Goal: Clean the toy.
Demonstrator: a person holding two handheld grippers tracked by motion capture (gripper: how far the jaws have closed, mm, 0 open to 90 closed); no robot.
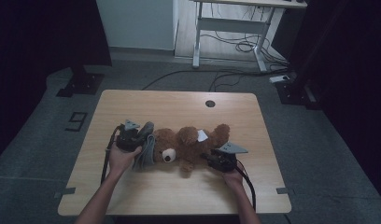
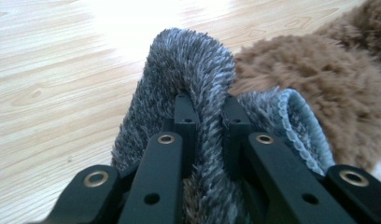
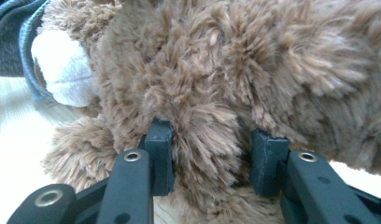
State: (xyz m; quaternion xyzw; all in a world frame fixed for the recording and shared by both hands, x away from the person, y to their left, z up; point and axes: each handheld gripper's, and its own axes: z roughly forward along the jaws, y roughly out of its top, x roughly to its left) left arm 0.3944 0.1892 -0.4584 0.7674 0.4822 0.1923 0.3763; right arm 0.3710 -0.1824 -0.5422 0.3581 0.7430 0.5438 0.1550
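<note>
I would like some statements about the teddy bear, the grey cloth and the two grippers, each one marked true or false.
1. The left gripper is shut on the grey fuzzy cloth. True.
2. The right gripper hangs open above the table, holding nothing. False: its jaws pinch the brown fur of the teddy bear.
3. The teddy bear lies on the wooden table. True.
4. The grey cloth lies at the bear's feet. False: it is at the head end, next to the white muzzle.
5. The bear's fur is white all over. False: it is brown, with a white muzzle.
</note>
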